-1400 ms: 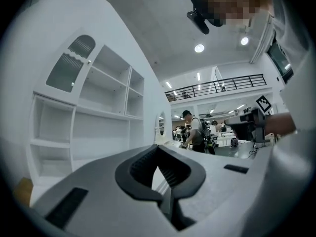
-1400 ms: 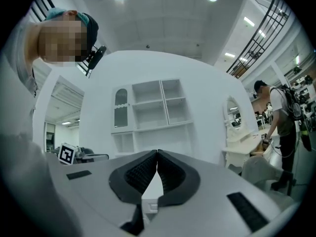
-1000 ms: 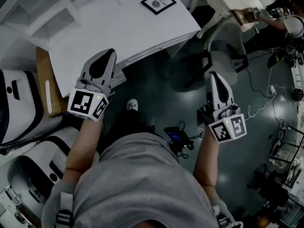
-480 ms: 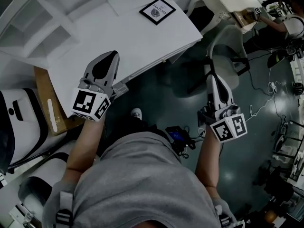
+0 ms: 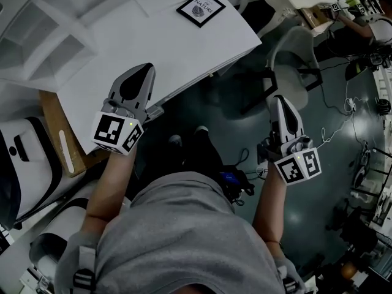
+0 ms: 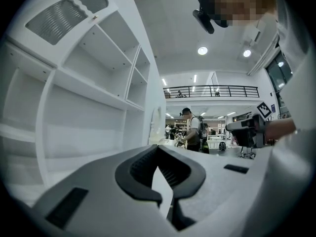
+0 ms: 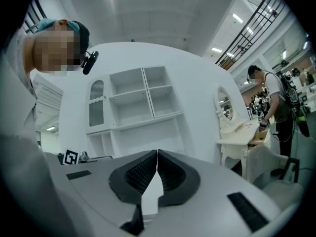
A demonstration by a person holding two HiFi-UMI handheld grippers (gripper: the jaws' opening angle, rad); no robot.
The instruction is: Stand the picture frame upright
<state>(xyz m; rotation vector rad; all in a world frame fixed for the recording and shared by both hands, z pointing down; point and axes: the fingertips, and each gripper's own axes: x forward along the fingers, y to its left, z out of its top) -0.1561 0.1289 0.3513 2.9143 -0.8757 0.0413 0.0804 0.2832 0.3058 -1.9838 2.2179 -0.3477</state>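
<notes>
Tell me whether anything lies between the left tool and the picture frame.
Nothing visible does: only bare white table separates the left tool from the picture frame, which lies flat farther along it.

Place: a large open hall, seemingly a test lab dressed with home-style furniture.
Furniture: a white shelf unit [image 7: 143,102] and a white dressing table [image 7: 236,131] with an oval mirror [image 7: 224,105] stood out in the open, near a white surface [image 5: 153,48].
Building: a railed mezzanine [image 6: 212,90] and recessed ceiling lights [image 6: 201,50] ran overhead.
Floor: cables [image 5: 335,135] trailed across the dark, glossy floor [image 5: 239,133].
People: a person with a backpack [image 7: 274,100] worked at another station.
Rig: the left hand-held gripper [image 5: 141,71] and right hand-held gripper [image 5: 277,100] each bore a square-marker cube.
</notes>
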